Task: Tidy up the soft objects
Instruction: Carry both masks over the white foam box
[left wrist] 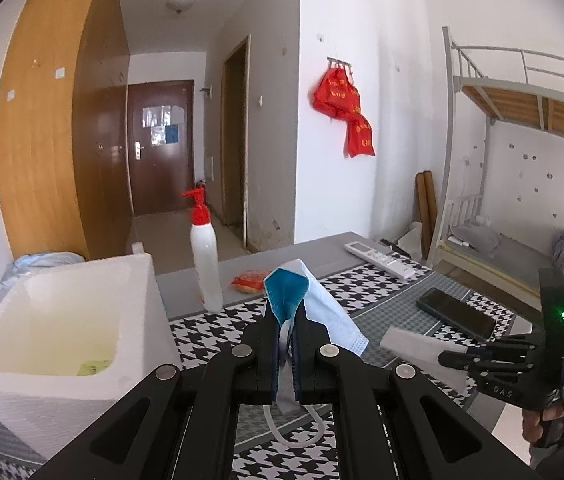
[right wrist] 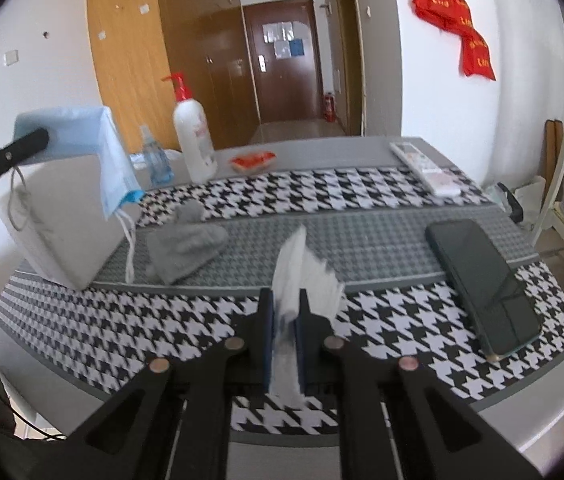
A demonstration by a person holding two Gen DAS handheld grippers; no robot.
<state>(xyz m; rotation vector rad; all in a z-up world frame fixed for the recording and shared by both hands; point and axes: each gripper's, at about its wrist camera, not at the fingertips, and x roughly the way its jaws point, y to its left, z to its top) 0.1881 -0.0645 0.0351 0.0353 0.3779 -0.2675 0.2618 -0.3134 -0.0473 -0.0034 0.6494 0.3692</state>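
Note:
My left gripper (left wrist: 288,344) is shut on a blue face mask (left wrist: 306,300) and holds it above the table, just right of the white foam box (left wrist: 62,320). The mask (right wrist: 110,152) hangs from the left gripper (right wrist: 38,136) in front of the box (right wrist: 66,216) in the right wrist view. My right gripper (right wrist: 284,320) is shut on a white tissue (right wrist: 302,276) above the houndstooth mat; it also shows in the left wrist view (left wrist: 448,358) with the tissue (left wrist: 414,346). A grey cloth (right wrist: 186,248) lies on the mat near the box.
A white pump bottle (left wrist: 206,256) with a red top, a small clear spray bottle (right wrist: 156,158), an orange packet (left wrist: 248,282), a remote control (left wrist: 380,258) and a dark phone (right wrist: 482,284) are on the table. A bunk bed (left wrist: 522,128) stands to the right.

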